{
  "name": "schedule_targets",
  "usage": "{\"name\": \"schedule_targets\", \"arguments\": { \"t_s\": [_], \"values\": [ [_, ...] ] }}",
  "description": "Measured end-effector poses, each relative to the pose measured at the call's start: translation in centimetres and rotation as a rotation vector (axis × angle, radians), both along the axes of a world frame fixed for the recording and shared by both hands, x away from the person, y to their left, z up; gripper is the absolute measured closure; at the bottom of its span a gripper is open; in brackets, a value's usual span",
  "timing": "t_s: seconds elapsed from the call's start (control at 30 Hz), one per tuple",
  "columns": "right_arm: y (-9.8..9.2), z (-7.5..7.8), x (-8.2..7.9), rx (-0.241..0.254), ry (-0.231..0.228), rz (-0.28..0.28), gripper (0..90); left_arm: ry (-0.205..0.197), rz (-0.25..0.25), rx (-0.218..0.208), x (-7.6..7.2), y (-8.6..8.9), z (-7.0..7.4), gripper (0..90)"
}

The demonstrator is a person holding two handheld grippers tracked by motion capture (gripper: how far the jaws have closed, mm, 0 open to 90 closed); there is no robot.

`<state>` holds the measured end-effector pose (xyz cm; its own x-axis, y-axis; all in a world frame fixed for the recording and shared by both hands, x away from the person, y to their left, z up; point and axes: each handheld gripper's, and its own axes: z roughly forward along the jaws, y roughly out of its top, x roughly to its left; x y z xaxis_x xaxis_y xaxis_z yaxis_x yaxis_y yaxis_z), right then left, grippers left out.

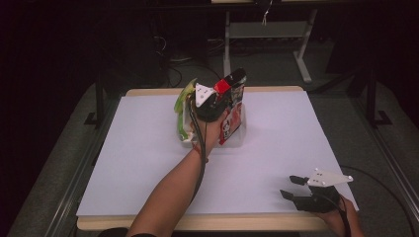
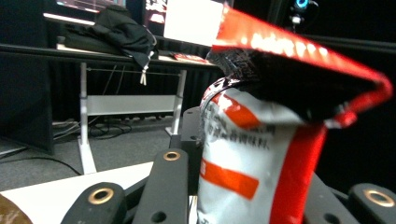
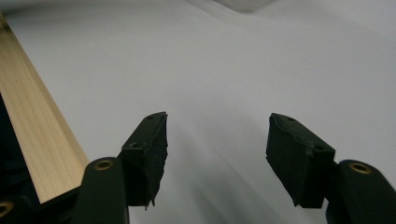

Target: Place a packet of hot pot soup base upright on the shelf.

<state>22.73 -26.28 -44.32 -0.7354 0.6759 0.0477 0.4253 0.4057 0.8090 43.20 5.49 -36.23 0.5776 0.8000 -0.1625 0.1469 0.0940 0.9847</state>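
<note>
The left gripper (image 1: 228, 98) has the red-and-white snack bag (image 2: 261, 154) standing between its jaws, long axis upright, right over the clear bin (image 1: 237, 140) at the table's far middle; whether the pads are pressing, can't tell. The green packet (image 1: 184, 106) sits just beside it. The right gripper (image 3: 217, 154) idles with jaws apart and nothing between them, well apart near the front edge, so the left is the nearer one.

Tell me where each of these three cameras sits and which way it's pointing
High view: above the table's near edge, looking forward and down; forearm, left gripper at the snack bag, right gripper.
Left gripper view: rides the left gripper, facing level across the room; its jaws flank the snack bag.
Right gripper view: rides the right gripper, facing the white tabletop; jaws apart.
Shared: the bag, high and left views.
</note>
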Motion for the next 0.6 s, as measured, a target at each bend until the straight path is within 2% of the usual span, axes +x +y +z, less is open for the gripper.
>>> {"name": "schedule_targets", "arguments": {
  "t_s": [0.13,0.43,0.53,0.6],
  "values": [
    [0.0,0.0,0.0,-0.003,-0.001,0.001,37.8,-0.011,-0.021,0.018,-0.3,0.0,-0.3,72.0],
    [0.1,-0.1,0.1,-0.007,0.004,0.005,37.7,0.009,-0.089,0.050,-1.0,1.4,-1.0,64.7],
    [0.2,-0.1,0.1,-0.011,0.007,0.011,37.4,-0.012,-0.119,0.098,-1.7,1.8,-1.3,62.9],
    [0.3,-0.2,0.1,-0.012,0.008,0.011,37.4,-0.012,-0.134,0.114,-2.1,2.0,-1.4,61.7]
  ]
}}
